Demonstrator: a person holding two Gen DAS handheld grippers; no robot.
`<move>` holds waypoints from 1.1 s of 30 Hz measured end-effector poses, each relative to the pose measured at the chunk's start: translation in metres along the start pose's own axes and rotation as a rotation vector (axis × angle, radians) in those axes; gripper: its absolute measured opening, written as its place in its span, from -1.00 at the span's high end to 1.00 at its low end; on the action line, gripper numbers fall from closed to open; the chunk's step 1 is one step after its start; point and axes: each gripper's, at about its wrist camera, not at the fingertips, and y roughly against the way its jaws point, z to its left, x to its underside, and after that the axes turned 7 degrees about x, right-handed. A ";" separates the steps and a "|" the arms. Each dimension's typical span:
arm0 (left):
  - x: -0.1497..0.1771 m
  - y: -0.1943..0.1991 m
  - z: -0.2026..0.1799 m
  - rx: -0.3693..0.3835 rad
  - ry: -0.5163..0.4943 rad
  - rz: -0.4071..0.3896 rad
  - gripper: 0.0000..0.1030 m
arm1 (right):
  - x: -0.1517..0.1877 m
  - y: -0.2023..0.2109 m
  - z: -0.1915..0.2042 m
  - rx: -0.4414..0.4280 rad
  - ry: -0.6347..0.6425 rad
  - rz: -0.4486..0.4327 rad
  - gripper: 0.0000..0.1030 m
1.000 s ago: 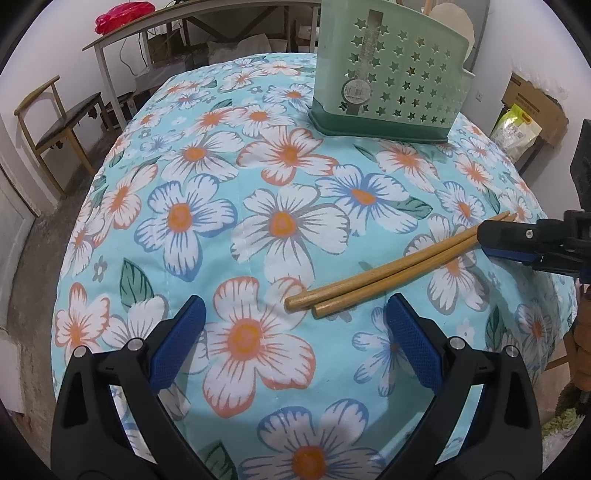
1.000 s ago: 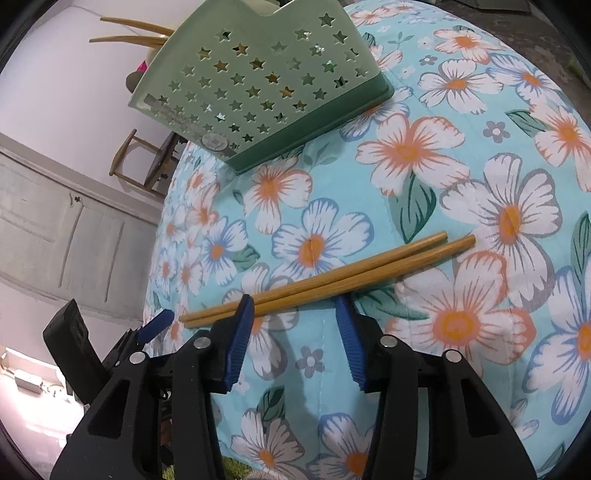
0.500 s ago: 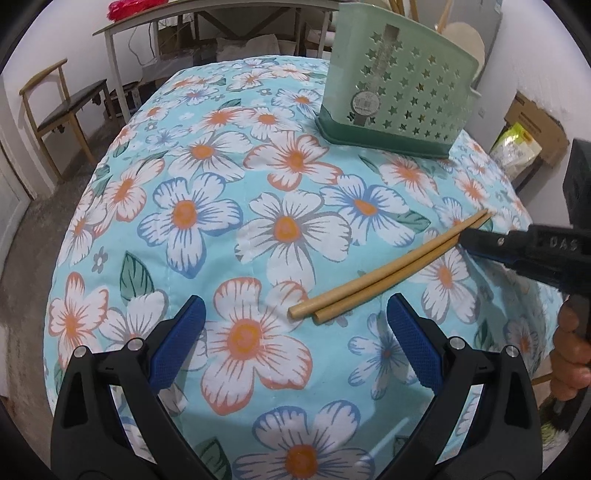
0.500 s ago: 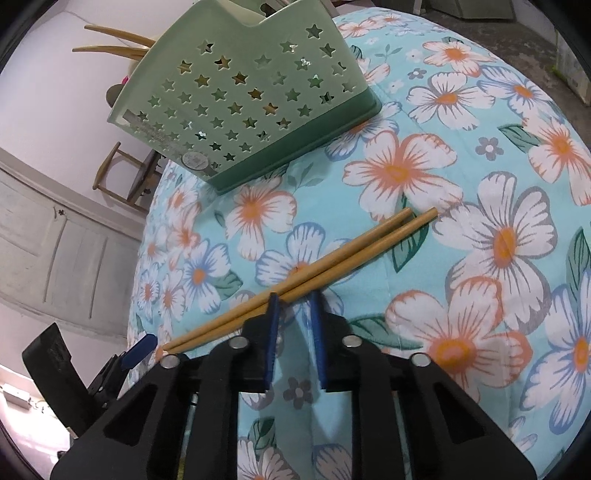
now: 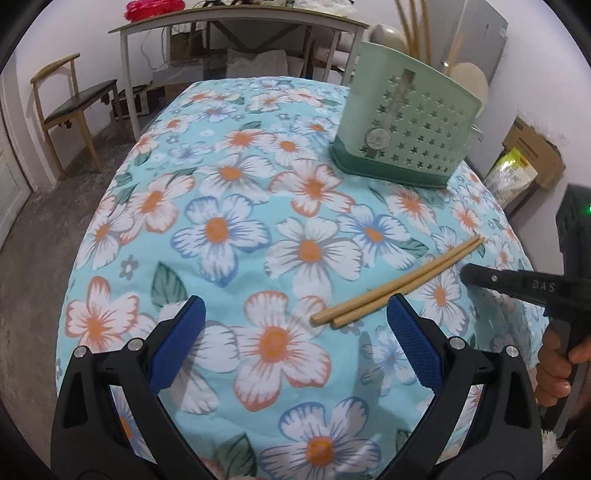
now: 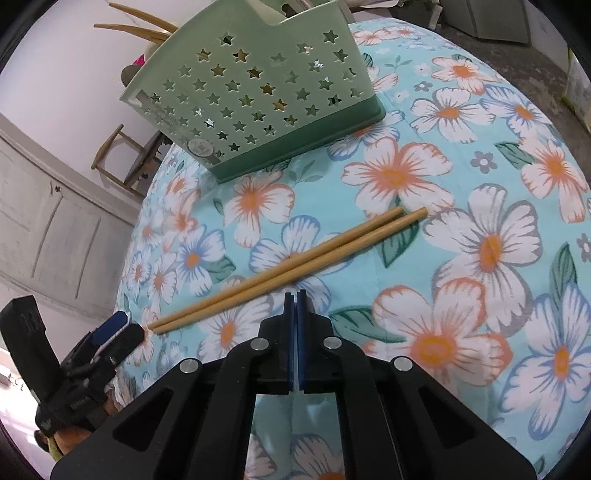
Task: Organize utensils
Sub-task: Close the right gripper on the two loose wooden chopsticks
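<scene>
On the counter (image 5: pixel 122 206), draped in a light blue cloth printed with big white and orange flowers, a pair of tan wooden chopsticks (image 5: pixel 397 282) lies side by side, the two sticks touching along their length. My left claw (image 5: pixel 295 332) hangs low over the near edge with its blue-padded fingers (image 5: pixel 177 343) spread wide, holding nothing; the blunt ends of the chopsticks sit between them, nearer the right-hand finger. My right claw (image 6: pixel 294 306) has its blue pads pressed flat together with nothing between them, the tips just short of the middle of the chopsticks (image 6: pixel 291 266) and, as far as I can tell, not touching them. Seen from the left wrist, that right claw (image 5: pixel 469 275) reaches in from the side near the thin ends of the sticks. Farther back on the cloth stands the pale green plastic utensil caddy with star-shaped holes (image 5: pixel 410 136), well apart from the loose pair, with more wooden sticks (image 6: pixel 136 27) poking up out of it.
</scene>
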 end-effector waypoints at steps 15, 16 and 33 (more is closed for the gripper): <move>0.003 -0.015 0.013 -0.094 -0.041 0.025 -0.84 | -0.013 -0.014 -0.015 -0.123 -0.139 0.083 0.79; 0.004 -0.015 0.012 -0.098 -0.050 0.026 -0.84 | -0.014 -0.016 -0.014 -0.128 -0.152 0.077 0.79; 0.012 -0.025 -0.008 -0.137 -0.175 0.098 -0.84 | -0.028 -0.028 0.024 -0.111 -0.083 0.071 0.75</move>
